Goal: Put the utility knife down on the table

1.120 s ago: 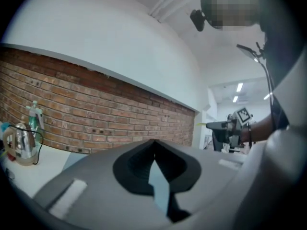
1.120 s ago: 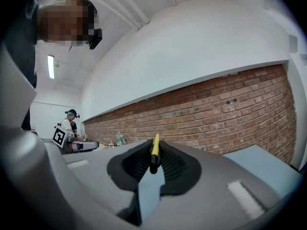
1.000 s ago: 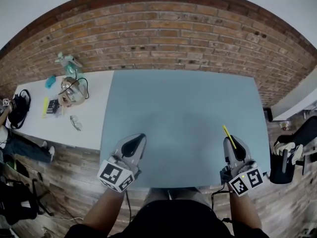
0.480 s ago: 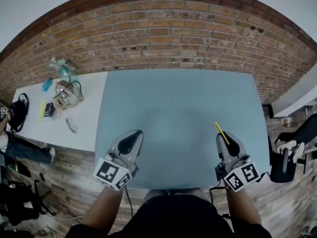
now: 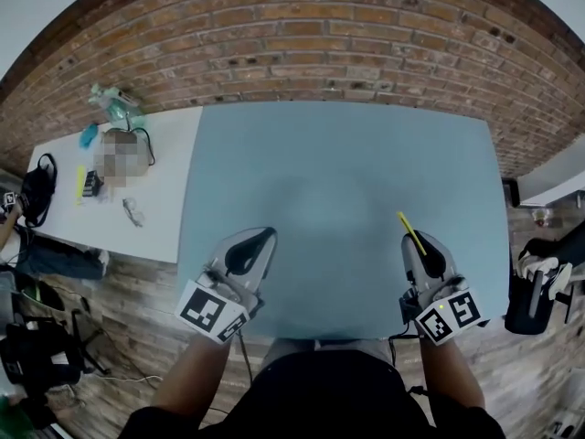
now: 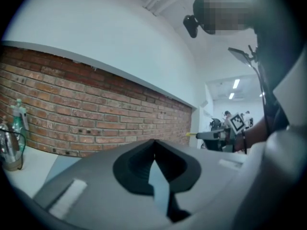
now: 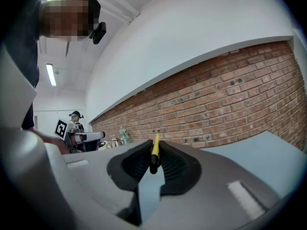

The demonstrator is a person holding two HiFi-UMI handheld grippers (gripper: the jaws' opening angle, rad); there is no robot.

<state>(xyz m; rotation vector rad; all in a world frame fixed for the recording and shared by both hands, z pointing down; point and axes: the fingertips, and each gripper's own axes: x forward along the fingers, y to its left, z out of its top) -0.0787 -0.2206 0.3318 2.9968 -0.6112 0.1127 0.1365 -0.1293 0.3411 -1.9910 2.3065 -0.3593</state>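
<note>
1. Right gripper view: the right claw (image 7: 154,161) is closed partway, with its jaws clamped on the utility knife (image 7: 155,149). Nothing else is in the grip.
2. The knife's long axis runs along the claw's own line. Its yellow body projects forward past the jaw tips, away from the person and toward the brick wall (image 5: 311,53).
3. Head view: the knife is held over the near right part of the grey-blue surface (image 5: 338,172) and appears to be clear of it. The surface lies below the knife, so the coming move is judged to be a descent, then a release.
4. The left claw (image 5: 245,252) has its jaws together with nothing between them. It hovers over the near left part of the surface, well apart from the knife. Only the right claw is placed to set the knife down.
</note>
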